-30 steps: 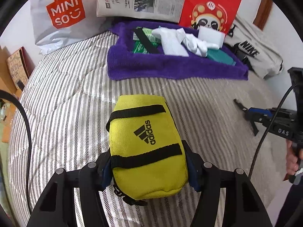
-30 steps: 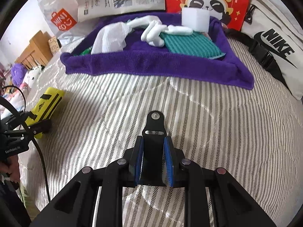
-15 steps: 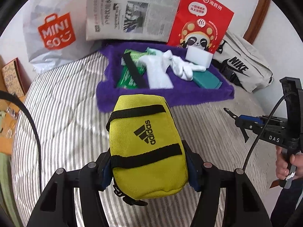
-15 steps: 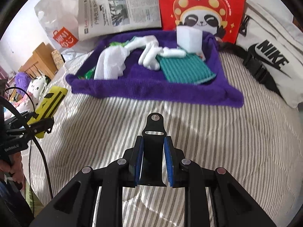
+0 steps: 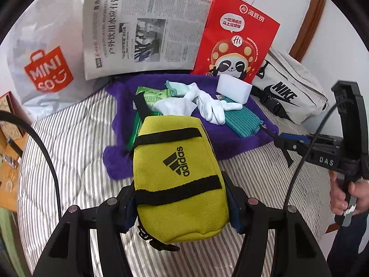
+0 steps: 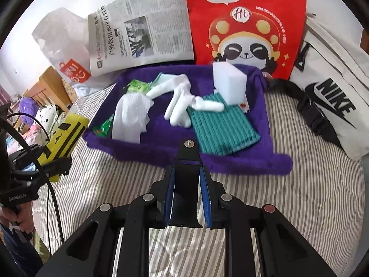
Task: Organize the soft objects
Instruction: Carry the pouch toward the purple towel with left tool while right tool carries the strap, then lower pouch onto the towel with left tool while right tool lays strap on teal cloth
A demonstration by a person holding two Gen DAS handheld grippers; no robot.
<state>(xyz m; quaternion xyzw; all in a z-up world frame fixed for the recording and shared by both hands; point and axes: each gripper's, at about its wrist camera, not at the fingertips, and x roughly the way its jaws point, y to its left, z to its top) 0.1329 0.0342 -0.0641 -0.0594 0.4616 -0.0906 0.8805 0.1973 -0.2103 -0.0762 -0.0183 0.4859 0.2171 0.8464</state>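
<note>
Left wrist view: the left hand-held gripper (image 5: 182,205) grasps the yellow pouch (image 5: 177,175), held above the bed just short of the purple towel (image 5: 230,140). Socks (image 6: 182,103), sponge (image 6: 228,85) and cloths already lie there; the pouch looks like the last piece. The right hand-held gripper (image 6: 188,198) sits clenched and empty.

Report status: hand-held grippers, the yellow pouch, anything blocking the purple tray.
Left hand-held gripper shut on yellow pouch, off the bed. Right hand-held gripper shut on black strap piece. Purple tray crowded: socks, sponge, teal cloth.
</note>
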